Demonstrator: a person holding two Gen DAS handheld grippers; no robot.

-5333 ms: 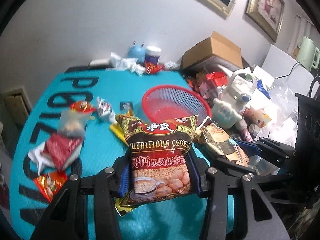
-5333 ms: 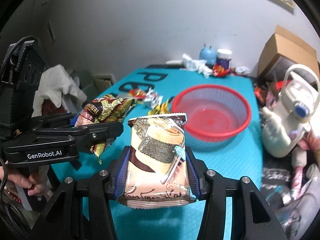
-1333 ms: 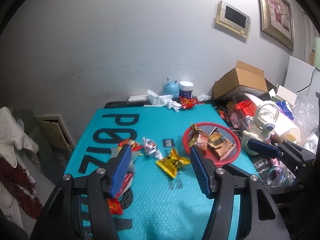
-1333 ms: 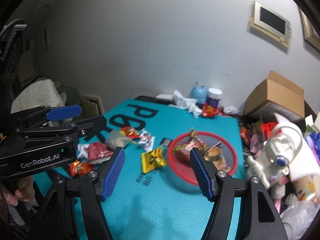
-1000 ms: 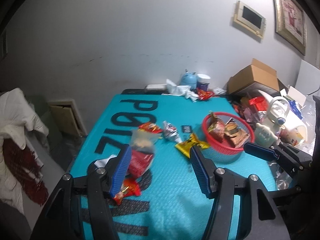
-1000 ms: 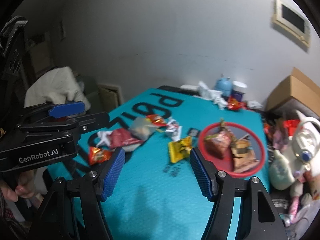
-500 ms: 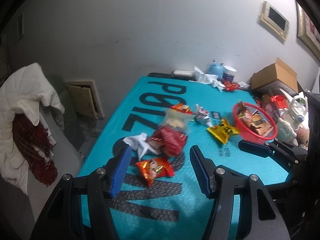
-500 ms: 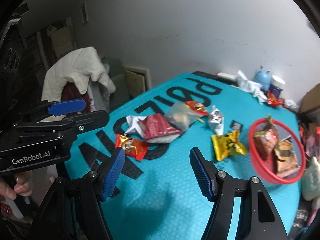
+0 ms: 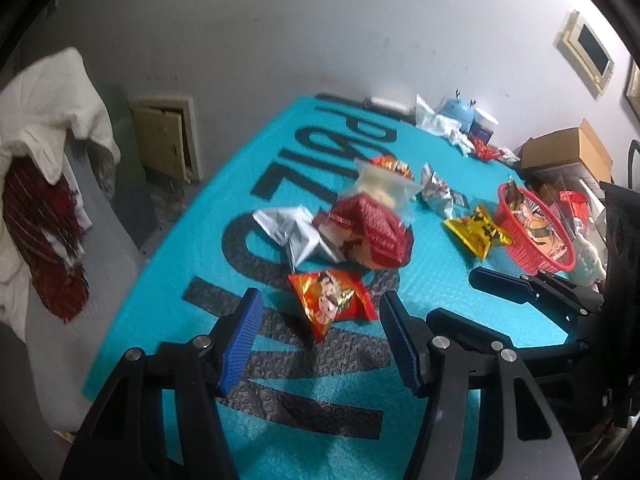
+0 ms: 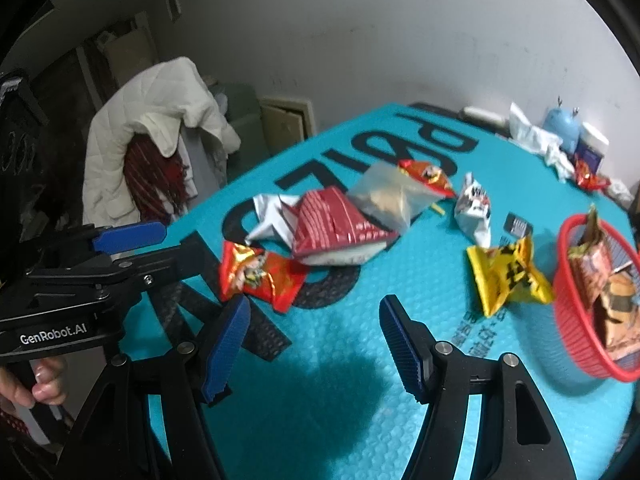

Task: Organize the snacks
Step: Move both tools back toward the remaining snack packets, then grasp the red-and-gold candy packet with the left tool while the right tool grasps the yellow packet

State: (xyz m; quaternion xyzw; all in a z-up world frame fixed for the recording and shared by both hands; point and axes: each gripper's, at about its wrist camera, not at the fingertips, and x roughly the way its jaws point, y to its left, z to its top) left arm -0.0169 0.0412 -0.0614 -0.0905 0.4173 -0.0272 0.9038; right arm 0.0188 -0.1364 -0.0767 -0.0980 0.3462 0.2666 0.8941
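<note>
Loose snack packets lie on the teal mat [image 9: 280, 392]. An orange-red packet [image 9: 331, 299] rests just beyond my open left gripper [image 9: 320, 332], whose fingers hold nothing. Behind it are a dark red bag [image 9: 372, 232], a silver wrapper [image 9: 296, 232], a clear bag [image 9: 380, 184] and a yellow packet [image 9: 478, 232]. The red basket [image 9: 560, 264] at the right holds two snack bags. My right gripper [image 10: 314, 336] is open and empty over bare mat, with the orange-red packet [image 10: 260, 276] to its upper left and the yellow packet [image 10: 506, 276] and red basket [image 10: 572, 344] to its right.
A chair draped with a white jacket [image 10: 152, 120] stands off the mat's left edge. At the far end sit a blue figurine [image 9: 456, 110], a jar and crumpled wrappers. A cardboard box [image 9: 568, 150] and clutter crowd the right side beyond the basket.
Both grippers let go of their snack bags, which now lie in the basket. Since then both have swung left and sunk toward the loose packets, which look larger and nearer.
</note>
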